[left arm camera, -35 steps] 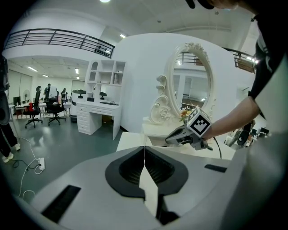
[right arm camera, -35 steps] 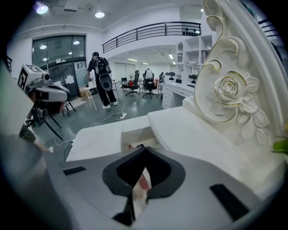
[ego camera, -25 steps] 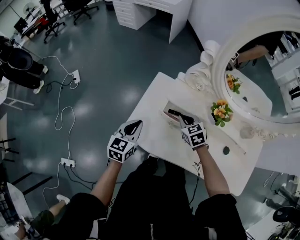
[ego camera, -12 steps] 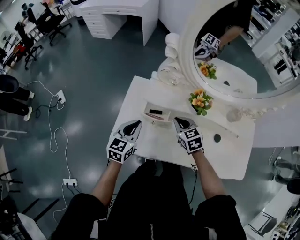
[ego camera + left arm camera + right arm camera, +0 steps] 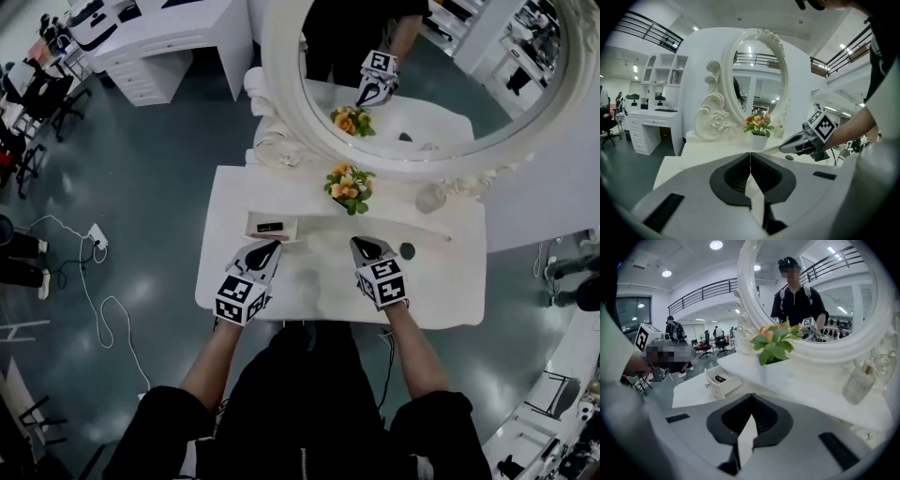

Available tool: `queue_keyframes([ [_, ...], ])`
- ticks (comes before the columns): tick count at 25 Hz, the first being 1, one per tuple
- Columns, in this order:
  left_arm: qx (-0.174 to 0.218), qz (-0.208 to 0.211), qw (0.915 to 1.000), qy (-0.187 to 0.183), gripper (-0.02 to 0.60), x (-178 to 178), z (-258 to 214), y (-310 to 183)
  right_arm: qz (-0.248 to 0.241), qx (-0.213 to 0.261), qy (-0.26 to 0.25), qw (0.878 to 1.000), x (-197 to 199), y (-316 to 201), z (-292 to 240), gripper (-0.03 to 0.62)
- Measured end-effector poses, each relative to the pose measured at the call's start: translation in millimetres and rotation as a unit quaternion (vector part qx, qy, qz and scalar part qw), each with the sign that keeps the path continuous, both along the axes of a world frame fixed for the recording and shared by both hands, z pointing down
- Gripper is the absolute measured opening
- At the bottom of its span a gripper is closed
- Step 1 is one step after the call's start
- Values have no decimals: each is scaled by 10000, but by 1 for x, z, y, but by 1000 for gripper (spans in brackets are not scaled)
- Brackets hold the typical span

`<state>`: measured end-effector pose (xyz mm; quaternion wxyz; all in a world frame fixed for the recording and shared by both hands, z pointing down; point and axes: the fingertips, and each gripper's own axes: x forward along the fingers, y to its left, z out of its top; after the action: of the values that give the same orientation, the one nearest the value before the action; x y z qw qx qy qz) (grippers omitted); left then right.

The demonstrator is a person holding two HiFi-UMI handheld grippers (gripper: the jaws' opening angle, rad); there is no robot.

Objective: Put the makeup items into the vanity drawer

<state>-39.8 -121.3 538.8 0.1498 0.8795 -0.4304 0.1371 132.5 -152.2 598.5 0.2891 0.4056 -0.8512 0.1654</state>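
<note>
Left gripper [image 5: 266, 249] and right gripper [image 5: 367, 246], both held over the near part of the white vanity top [image 5: 314, 281]. Each claw's jaws are pressed together with nothing between them, as each gripper view shows. The two grippers lie side by side, well apart, tips pointing toward the mirror [image 5: 450, 84].

The open drawer [image 5: 251, 228] stands just beyond the tips of the left gripper, not touching them. One dark makeup item [image 5: 270, 226] lies inside it.

The flower pot [image 5: 345, 187], with orange blooms, stands farther back at the foot of the mirror frame. It lies between the lines of the two grippers and to the right of the drawer. A clear glass bottle [image 5: 429, 198] stands against the frame to the right of the pot. A small dark round object [image 5: 406, 249] rests on the top just beside the right gripper's tip.

On the floor at far left lies a power strip [image 5: 95, 238] with its white cable.
</note>
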Motion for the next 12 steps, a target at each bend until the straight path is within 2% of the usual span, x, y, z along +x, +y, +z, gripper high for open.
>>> queue_keyframes([
  [12,-133,835,9964,-2,21,76,9,-12,1123,-164,84,9935,106,27,19,5],
])
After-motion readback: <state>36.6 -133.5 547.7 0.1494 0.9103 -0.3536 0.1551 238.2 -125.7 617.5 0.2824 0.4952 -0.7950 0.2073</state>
